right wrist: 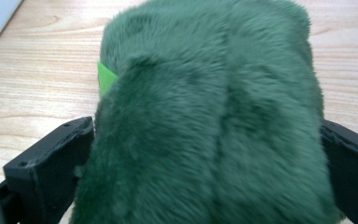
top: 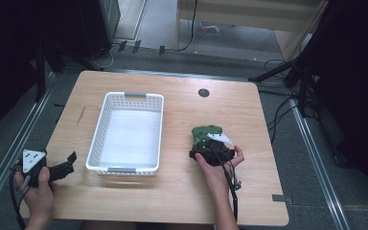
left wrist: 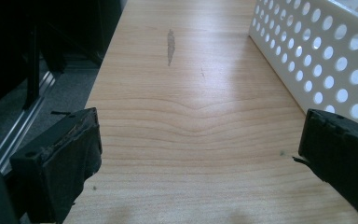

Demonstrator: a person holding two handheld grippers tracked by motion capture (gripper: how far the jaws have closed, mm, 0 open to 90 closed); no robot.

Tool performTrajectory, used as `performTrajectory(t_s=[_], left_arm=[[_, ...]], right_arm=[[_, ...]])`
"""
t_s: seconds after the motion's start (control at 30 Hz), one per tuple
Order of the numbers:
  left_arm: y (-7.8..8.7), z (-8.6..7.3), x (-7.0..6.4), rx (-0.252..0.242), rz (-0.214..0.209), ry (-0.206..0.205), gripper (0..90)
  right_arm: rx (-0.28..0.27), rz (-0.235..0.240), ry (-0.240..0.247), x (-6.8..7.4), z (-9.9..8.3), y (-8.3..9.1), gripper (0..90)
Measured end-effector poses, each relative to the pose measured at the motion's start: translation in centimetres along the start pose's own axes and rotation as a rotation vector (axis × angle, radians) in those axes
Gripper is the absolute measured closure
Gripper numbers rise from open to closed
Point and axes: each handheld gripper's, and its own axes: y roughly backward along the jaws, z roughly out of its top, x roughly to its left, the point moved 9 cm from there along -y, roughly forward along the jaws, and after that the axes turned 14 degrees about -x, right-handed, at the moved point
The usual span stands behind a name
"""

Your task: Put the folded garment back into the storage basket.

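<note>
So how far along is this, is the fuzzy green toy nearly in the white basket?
Not yet. The white basket holds nothing so far. In hand: the right gripper has its jaws on either side of the green plush toy, which sits on the table beside the basket. The left gripper waits open. Lifting and dropping it in remain.

One white perforated basket (top: 106,122) stands at the left middle of the one wooden table (top: 249,115). One green plush toy (top: 203,134) lies to the right of it. Two tongs are present: one at the near left (top: 71,162), one at the toy (top: 210,143).
</note>
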Motion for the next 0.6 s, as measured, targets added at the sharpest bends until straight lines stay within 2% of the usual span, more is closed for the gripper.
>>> performTrajectory(t_s=[0.13, 0.3, 0.47, 0.6], left_arm=[[0.0, 0.0, 0.0, 0.001, 0.000, -0.002, 0.3], [0.0, 0.0, 0.0, 0.004, 0.001, -0.001, 0.3], [0.0, 0.0, 0.0, 0.003, 0.001, 0.006, 0.4], [0.0, 0.0, 0.1, 0.002, 0.002, 0.009, 0.3]], right_arm=[[0.012, -0.009, -0.005, -0.2, -0.2, -0.1, 0.0], [0.041, -0.065, 0.012, -0.8, -0.9, -0.4, 6.8], [0.033, -0.098, 0.004, -1.1, -0.8, -0.3, 14.3], [0.019, -0.098, 0.002, -1.2, -0.6, -0.3, 16.6]])
